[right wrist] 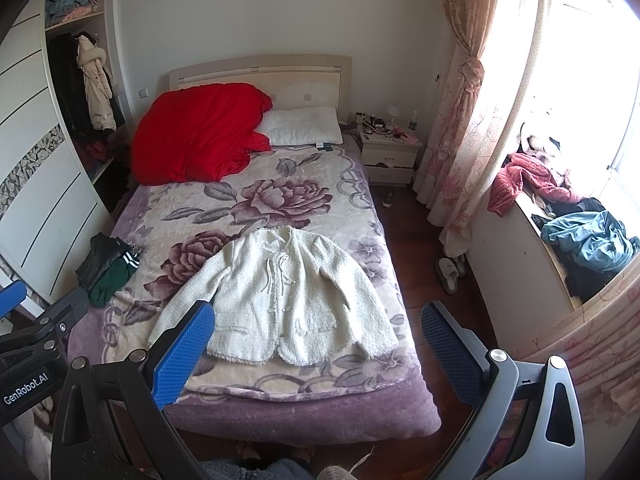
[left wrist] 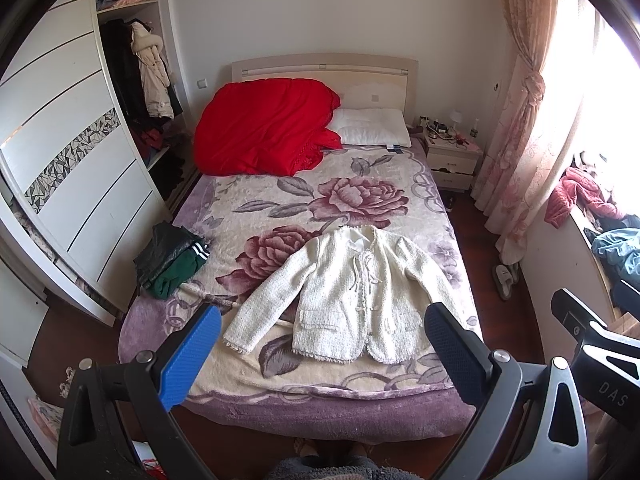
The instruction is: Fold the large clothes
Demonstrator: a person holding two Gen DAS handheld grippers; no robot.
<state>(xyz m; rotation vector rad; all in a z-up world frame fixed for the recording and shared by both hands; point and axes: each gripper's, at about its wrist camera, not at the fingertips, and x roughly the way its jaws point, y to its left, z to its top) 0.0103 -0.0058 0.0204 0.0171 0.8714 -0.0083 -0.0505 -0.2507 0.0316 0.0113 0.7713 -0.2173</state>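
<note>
A cream tweed jacket (left wrist: 352, 292) lies flat, front up, sleeves spread, on the floral blanket of the bed (left wrist: 280, 208); it also shows in the right wrist view (right wrist: 288, 300). My left gripper (left wrist: 320, 356) is open and empty, held above the foot of the bed, short of the jacket's hem. My right gripper (right wrist: 316, 356) is open and empty too, at the same height, over the bed's foot edge. Its body shows at the right of the left wrist view (left wrist: 592, 340).
A folded dark and green clothes pile (left wrist: 172, 260) sits at the bed's left edge. A red quilt (left wrist: 264, 128) and white pillow (left wrist: 372, 128) lie at the head. A wardrobe (left wrist: 72, 168) stands left; nightstand (left wrist: 452, 156), curtain and a clothes-covered ledge (right wrist: 580, 240) stand right.
</note>
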